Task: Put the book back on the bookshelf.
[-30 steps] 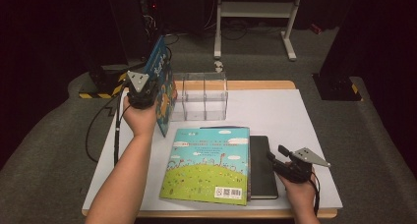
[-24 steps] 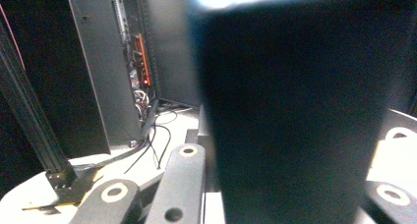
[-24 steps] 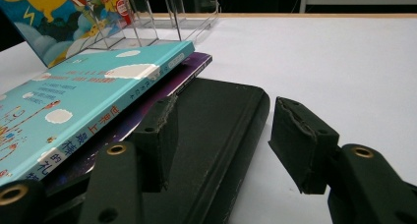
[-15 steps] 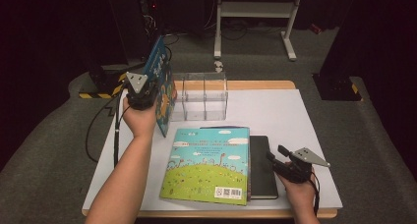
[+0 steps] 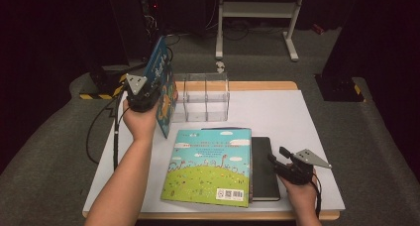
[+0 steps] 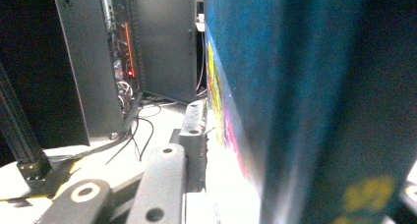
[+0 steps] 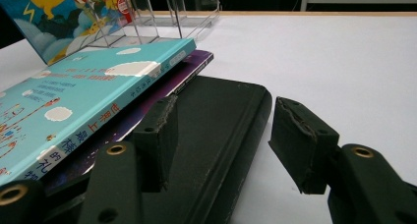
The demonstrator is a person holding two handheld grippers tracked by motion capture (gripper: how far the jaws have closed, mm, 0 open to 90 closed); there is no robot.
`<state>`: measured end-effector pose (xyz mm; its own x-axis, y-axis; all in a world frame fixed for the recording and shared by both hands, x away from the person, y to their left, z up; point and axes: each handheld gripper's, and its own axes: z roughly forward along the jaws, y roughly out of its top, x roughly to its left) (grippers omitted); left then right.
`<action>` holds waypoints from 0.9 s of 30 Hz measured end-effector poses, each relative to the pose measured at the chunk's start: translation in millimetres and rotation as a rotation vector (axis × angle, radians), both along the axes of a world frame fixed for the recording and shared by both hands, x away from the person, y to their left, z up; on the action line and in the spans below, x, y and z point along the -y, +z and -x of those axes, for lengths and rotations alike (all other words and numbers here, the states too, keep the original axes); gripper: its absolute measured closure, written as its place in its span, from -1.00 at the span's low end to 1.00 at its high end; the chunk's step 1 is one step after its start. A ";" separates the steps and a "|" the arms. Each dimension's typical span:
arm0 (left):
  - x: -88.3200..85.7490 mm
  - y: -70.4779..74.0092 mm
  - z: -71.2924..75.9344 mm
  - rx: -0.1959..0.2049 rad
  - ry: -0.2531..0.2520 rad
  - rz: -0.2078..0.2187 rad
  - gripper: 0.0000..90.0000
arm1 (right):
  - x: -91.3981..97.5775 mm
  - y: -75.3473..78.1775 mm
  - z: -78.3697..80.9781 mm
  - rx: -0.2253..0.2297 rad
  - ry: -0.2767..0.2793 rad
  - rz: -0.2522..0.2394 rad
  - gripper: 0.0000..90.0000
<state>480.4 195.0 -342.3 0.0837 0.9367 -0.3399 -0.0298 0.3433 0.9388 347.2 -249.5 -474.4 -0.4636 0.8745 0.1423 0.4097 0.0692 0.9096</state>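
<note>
1. Dark room around my white table [image 5: 277,112]: high view shows one blue picture book [image 5: 163,89] upright beside the clear rack [image 5: 200,97], my left hand-held gripper [image 5: 143,94] just easing its jaws off it.
2. Left gripper view: that book's cover [image 6: 275,86] close against the jaw.
3. Right gripper view: right hand-held gripper [image 7: 221,135] released over one black notebook [image 7: 221,111]; one turquoise book [image 7: 83,86] and a purple one [image 7: 192,67] wait. One placed, three left.

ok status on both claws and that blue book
Left claw just opening, blue book between its jaws, tilted by clear rack. Right claw open at black notebook. Nothing blocking.
</note>
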 end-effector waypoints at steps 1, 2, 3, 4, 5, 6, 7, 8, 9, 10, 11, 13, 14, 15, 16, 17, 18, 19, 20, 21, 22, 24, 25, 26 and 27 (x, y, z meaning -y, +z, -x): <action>-0.9 -0.3 0.2 -0.007 -0.008 0.004 0.47 | -0.1 -0.2 -0.1 -0.001 0.000 0.001 -0.04; -0.9 -0.3 0.2 -0.007 -0.008 0.004 0.46 | -0.1 -0.2 -0.1 -0.001 0.000 0.001 -0.04; -1.2 -0.2 0.1 -0.011 -0.019 0.013 0.45 | -0.3 -0.3 -0.1 -0.001 -0.001 0.001 -0.04; -1.5 -0.2 0.2 -0.012 -0.020 0.014 0.44 | -0.4 -0.3 -0.2 -0.002 -0.001 0.001 -0.04; -1.8 0.0 0.4 -0.013 -0.020 0.016 0.43 | -0.4 -0.4 -0.2 -0.002 0.000 0.002 -0.04; -1.8 0.0 0.4 -0.013 -0.020 0.016 0.42 | -0.4 -0.4 -0.2 -0.002 0.000 0.002 -0.04; -1.8 0.2 0.6 -0.012 -0.022 0.019 0.41 | -0.5 -0.5 -0.3 -0.002 0.000 0.003 -0.04; -1.9 0.3 1.0 -0.013 -0.025 0.018 0.41 | -0.5 -0.5 -0.3 -0.002 0.000 0.003 -0.04; -2.2 0.4 1.5 -0.014 -0.028 0.015 0.38 | -0.6 -0.5 -0.2 -0.001 0.001 0.005 -0.04; -2.1 0.7 2.2 -0.016 -0.038 0.024 0.38 | -0.7 -0.5 -0.1 -0.001 0.001 0.004 -0.04; -2.0 0.7 2.3 -0.018 -0.044 0.028 0.37 | -0.7 -0.5 0.0 -0.001 0.001 0.005 -0.04; -2.3 0.6 2.6 -0.019 -0.048 0.027 0.37 | -0.7 -0.5 -0.1 -0.001 0.001 0.006 -0.04; -2.5 0.8 2.6 -0.021 -0.054 0.031 0.37 | -0.7 -0.5 -0.1 -0.001 0.001 0.007 -0.04; -2.8 0.9 2.7 -0.022 -0.057 0.033 0.36 | -0.8 -0.5 -0.1 -0.001 0.001 0.007 -0.04; -3.4 1.0 3.0 -0.025 -0.058 0.029 0.36 | -0.8 -0.6 -0.1 -0.001 0.001 0.008 -0.04; -3.6 1.1 3.1 -0.025 -0.058 0.031 0.35 | -0.8 -0.6 -0.2 -0.001 0.001 0.009 -0.04; -4.0 1.2 3.4 -0.026 -0.061 0.031 0.35 | -0.8 -0.7 -0.2 -0.002 0.001 0.009 -0.04; -4.1 1.2 3.5 -0.026 -0.064 0.035 0.34 | -0.8 -0.7 -0.2 -0.002 0.001 0.009 -0.04; -4.1 1.2 3.5 -0.026 -0.064 0.035 0.34 | -0.8 -0.7 -0.2 -0.002 0.001 0.009 -0.04; -4.7 1.3 4.3 -0.028 -0.076 0.040 0.33 | -1.0 -0.7 -0.1 -0.001 0.001 0.010 -0.04; -4.7 1.3 4.3 -0.028 -0.076 0.040 0.33 | -1.0 -0.7 -0.1 -0.001 0.001 0.010 -0.04; -5.4 1.4 5.6 -0.035 -0.094 0.038 0.32 | -1.1 -0.7 0.0 0.000 0.000 0.011 -0.04; -5.3 1.8 6.6 -0.035 -0.102 0.042 0.31 | -1.0 -0.8 -0.1 0.000 0.000 0.011 -0.04; -5.3 1.8 6.6 -0.035 -0.102 0.042 0.31 | -1.0 -0.8 -0.1 0.000 0.000 0.011 -0.04; -5.1 1.9 7.2 -0.034 -0.110 0.044 0.31 | -1.0 -0.8 -0.1 0.000 0.000 0.012 -0.04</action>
<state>473.2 200.0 -340.4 0.1727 0.9066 -0.3850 0.0417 0.3838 0.9225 347.3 -248.5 -475.2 -0.4631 0.8764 0.1321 0.4101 0.0798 0.9085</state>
